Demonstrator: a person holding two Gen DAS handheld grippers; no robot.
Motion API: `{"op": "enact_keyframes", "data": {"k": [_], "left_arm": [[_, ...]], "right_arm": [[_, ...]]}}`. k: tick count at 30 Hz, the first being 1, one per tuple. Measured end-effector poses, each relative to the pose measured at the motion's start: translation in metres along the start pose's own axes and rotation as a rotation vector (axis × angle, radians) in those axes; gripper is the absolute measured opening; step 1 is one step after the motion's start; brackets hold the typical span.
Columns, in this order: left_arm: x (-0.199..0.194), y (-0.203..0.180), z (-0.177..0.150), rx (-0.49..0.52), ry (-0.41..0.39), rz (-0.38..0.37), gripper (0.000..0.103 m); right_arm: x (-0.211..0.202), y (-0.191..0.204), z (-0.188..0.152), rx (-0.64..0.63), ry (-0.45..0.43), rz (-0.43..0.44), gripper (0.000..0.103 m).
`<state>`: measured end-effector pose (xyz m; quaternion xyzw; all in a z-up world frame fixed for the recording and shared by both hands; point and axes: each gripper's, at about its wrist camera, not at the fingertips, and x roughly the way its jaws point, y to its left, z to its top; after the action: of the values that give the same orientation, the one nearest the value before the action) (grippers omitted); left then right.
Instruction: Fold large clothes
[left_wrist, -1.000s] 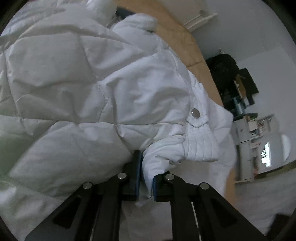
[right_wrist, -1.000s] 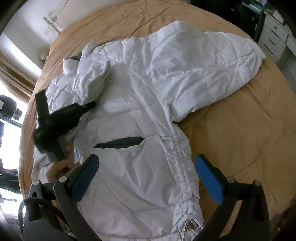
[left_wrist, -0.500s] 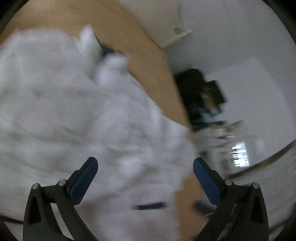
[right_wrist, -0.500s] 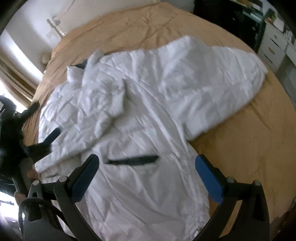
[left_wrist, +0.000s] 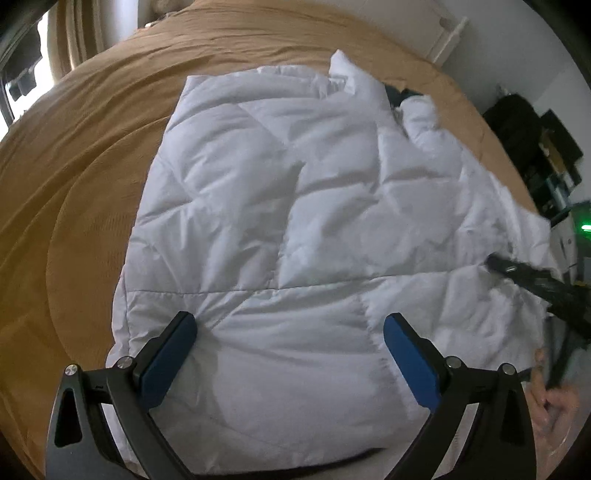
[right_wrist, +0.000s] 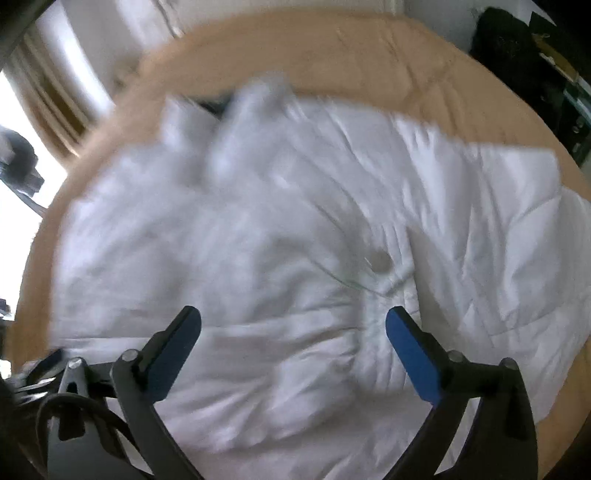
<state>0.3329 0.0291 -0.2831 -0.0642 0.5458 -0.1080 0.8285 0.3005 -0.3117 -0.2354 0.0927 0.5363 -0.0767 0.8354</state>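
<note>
Both grippers carry nothing. The left gripper (left_wrist: 288, 343) has its blue pads spread wide and hangs above the near hem area of the white puffer jacket (left_wrist: 295, 206), no fabric between the fingers; whether a pad brushes the cloth cannot be told. The right gripper (right_wrist: 291, 339) is spread just as wide over the jacket's middle, close to a snap button (right_wrist: 380, 260) at a gathered seam, and grips nothing; its view is motion-blurred, so fine contact is unclear. In the left view the right tool shows as a dark bar at the jacket's right edge, with the person's right hand (left_wrist: 554, 398) on its handle. The jacket lies spread on the tan bedspread (left_wrist: 92, 155), roughly centred, collar toward the far edge of the bed, hem toward the near edge. One sleeve appears already laid across the body on the left side, giving a straight left edge; my reading is that this flat, squared lay keeps the bulky padding from sliding. The other sleeve (right_wrist: 517, 206) extends toward the bed's right edge, probably the next piece to bring in.
</note>
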Motion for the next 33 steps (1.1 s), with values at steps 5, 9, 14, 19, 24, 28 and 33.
{"op": "enact_keyframes", "data": {"k": [5, 9, 14, 19, 24, 28, 33], "left_arm": [[0.014, -0.011, -0.005, 0.049, -0.015, 0.068, 0.102], [0.012, -0.012, -0.007, 0.066, -0.028, 0.108, 0.102], [0.008, -0.013, -0.009, 0.069, -0.038, 0.119, 0.102], [0.010, -0.013, -0.011, 0.077, -0.037, 0.111, 0.103], [0.013, -0.019, -0.014, 0.097, -0.036, 0.124, 0.103], [0.013, -0.016, -0.014, 0.087, -0.033, 0.112, 0.103], [0.016, -0.017, -0.012, 0.079, -0.030, 0.125, 0.103]], "right_arm": [[0.025, -0.022, -0.013, -0.025, 0.001, -0.098, 0.097], [-0.013, -0.015, -0.009, -0.023, -0.092, -0.133, 0.096], [-0.036, 0.037, 0.009, -0.087, -0.137, 0.008, 0.096], [0.036, 0.053, 0.014, -0.134, 0.015, -0.116, 0.101], [0.042, 0.045, 0.024, -0.139, 0.020, -0.108, 0.102], [-0.013, 0.010, 0.024, -0.057, -0.080, -0.100, 0.102], [-0.068, -0.116, 0.012, 0.112, -0.084, -0.094, 0.103]]}}
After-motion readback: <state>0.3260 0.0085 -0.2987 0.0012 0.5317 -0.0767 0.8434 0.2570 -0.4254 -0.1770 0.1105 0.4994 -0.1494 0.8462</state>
